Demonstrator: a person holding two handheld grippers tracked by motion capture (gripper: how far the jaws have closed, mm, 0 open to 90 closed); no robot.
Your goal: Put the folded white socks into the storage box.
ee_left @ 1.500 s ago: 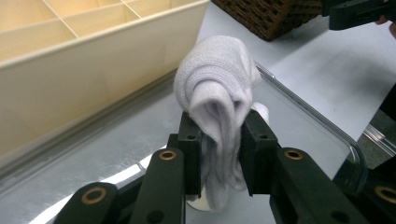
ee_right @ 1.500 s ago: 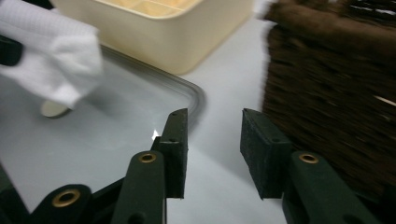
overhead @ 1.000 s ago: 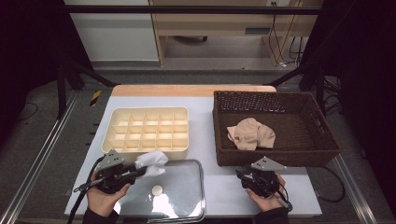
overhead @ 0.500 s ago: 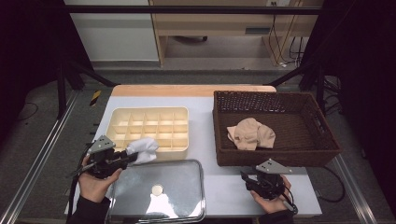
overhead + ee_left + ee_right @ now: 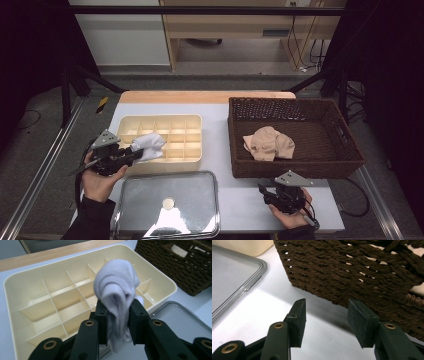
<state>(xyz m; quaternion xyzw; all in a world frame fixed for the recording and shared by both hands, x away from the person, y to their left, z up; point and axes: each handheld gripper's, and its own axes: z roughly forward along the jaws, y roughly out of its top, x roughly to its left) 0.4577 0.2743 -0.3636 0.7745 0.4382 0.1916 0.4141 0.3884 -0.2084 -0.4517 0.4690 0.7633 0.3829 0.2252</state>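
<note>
While pinched between the left gripper [image 5: 117, 315] fingers [image 5: 102, 322], white sock [image 5: 117, 287], over divided tray [image 5: 32, 285].

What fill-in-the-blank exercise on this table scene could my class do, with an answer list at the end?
1. The left tool is shut on a white ____.
2. The beige cloth lies inside the brown woven ____.
3. The cream tray is divided into many small ____.
4. The right tool, beside the basket, has ____ between its pads.

Missing words: sock; basket; compartments; nothing
</note>
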